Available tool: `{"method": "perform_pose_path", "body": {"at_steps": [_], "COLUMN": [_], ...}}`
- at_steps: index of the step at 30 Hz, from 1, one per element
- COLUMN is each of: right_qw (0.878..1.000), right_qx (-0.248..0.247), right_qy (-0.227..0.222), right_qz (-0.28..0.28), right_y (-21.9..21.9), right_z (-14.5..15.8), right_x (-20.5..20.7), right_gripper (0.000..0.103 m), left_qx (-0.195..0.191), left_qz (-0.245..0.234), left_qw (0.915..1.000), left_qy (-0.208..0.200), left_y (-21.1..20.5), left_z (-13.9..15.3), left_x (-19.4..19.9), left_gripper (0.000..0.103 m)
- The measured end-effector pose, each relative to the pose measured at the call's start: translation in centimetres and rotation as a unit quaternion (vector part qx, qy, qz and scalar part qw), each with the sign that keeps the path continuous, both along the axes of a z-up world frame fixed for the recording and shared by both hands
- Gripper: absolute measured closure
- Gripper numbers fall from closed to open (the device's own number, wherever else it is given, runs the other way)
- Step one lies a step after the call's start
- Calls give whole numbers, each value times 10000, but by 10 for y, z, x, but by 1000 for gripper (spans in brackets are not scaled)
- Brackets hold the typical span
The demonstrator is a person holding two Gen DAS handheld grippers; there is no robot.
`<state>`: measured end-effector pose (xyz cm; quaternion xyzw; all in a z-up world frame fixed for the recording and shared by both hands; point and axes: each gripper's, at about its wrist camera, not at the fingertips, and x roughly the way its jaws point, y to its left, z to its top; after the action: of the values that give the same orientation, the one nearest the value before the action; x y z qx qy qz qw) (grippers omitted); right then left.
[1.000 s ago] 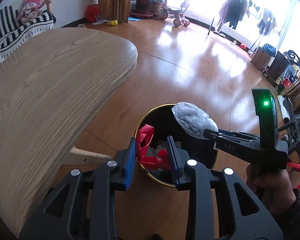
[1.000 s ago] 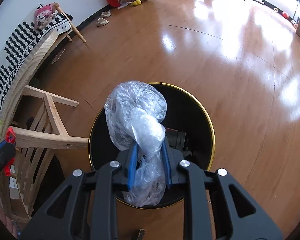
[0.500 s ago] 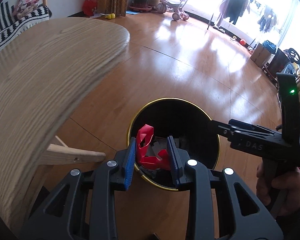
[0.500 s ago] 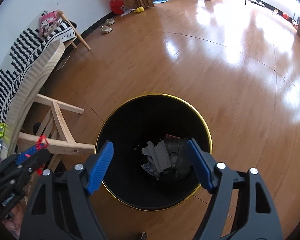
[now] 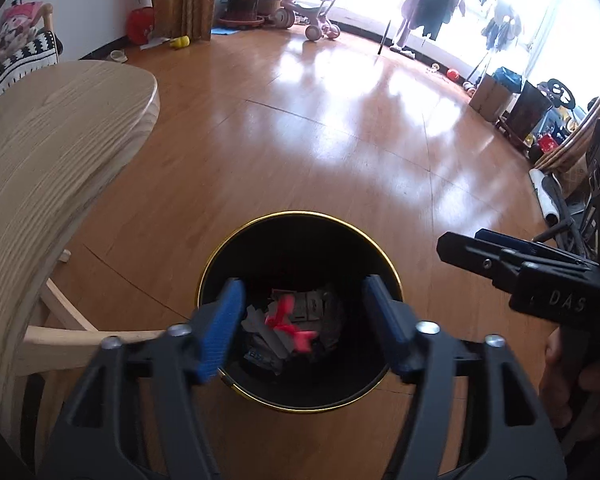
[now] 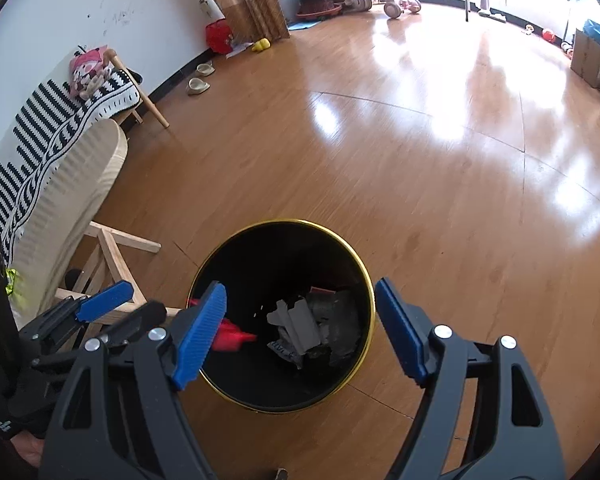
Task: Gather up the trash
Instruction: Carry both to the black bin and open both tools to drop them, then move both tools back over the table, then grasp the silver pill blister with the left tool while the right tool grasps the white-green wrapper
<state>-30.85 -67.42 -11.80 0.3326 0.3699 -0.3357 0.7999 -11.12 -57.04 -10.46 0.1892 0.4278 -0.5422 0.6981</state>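
Observation:
A black trash bin with a gold rim (image 5: pixel 236 246) (image 6: pixel 364 264) stands on the wooden floor below both grippers. My left gripper (image 5: pixel 306 324) is open above it. A red scrap (image 5: pixel 286 322) (image 6: pixel 230 334) is falling inside the bin, above grey and dark paper trash (image 6: pixel 300 324). My right gripper (image 6: pixel 300 332) is open and empty above the bin; it also shows at the right of the left wrist view (image 5: pixel 500 260). The left gripper's fingers (image 6: pixel 104 300) show at the left of the right wrist view.
A light wooden table (image 5: pixel 40 160) (image 6: pixel 76 200) with a timber frame stands left of the bin. A striped blanket and plush toy (image 6: pixel 88 72) lie beyond it. Wooden floor (image 5: pixel 320 120) stretches ahead. Toys, plants and boxes line the far wall.
My right gripper opened and dropped the clear plastic bag into the bin. Then my left gripper opened and let go of the red scrap, which now falls into the bin.

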Motion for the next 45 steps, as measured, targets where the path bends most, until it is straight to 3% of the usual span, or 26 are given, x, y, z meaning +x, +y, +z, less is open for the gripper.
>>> {"method": "perform_pose_path", "body": {"at_steps": [5, 10, 14, 18, 21, 23, 27, 30, 38, 41, 43, 45], "right_qw": [9999, 9993, 9973, 9919, 9826, 9725, 9471, 9282, 8801, 8716, 8673, 8587], "right_qx": [-95, -219, -318, -425, -542, -610, -618, -505, -662, -749, -837, -1013], "right_qy": [-7, -36, -75, -215, -324, -409, -522, -508, -185, 25, 103, 181], "right_qz": [67, 290, 654, 1179, 1744, 2209, 3106, 3651, 4698, 4845, 4905, 5021], "right_y": [9, 32, 52, 88, 128, 162, 235, 284, 386, 403, 408, 415], "right_z": [11, 26, 41, 62, 79, 90, 99, 95, 77, 64, 58, 56], "right_x": [2, 23, 54, 104, 151, 188, 259, 307, 397, 425, 438, 448], "right_gripper": [29, 27, 27, 26, 26, 26, 26, 26, 26, 26, 25, 25], "left_qx": [-45, -201, -278, -263, -273, -205, 88, 399, 694, 775, 742, 759], "left_qz": [71, 300, 645, 1078, 1642, 2132, 3119, 3921, 5355, 5527, 5576, 5712], "left_qw": [9999, 9992, 9957, 9894, 9801, 9699, 9403, 9070, 8346, 8259, 8248, 8155], "left_qy": [63, -155, -604, -936, -1082, -1160, -1357, -1482, -1095, -796, -578, -543], "left_y": [9, 39, 88, 145, 213, 261, 361, 435, 573, 599, 607, 610], "left_z": [8, 34, 63, 91, 106, 113, 116, 117, 100, 81, 71, 69], "left_x": [3, 10, 24, 48, 76, 100, 143, 176, 256, 285, 304, 321], "left_gripper": [30, 22, 12, 11, 10, 10, 10, 10, 9, 9, 9, 9]}}
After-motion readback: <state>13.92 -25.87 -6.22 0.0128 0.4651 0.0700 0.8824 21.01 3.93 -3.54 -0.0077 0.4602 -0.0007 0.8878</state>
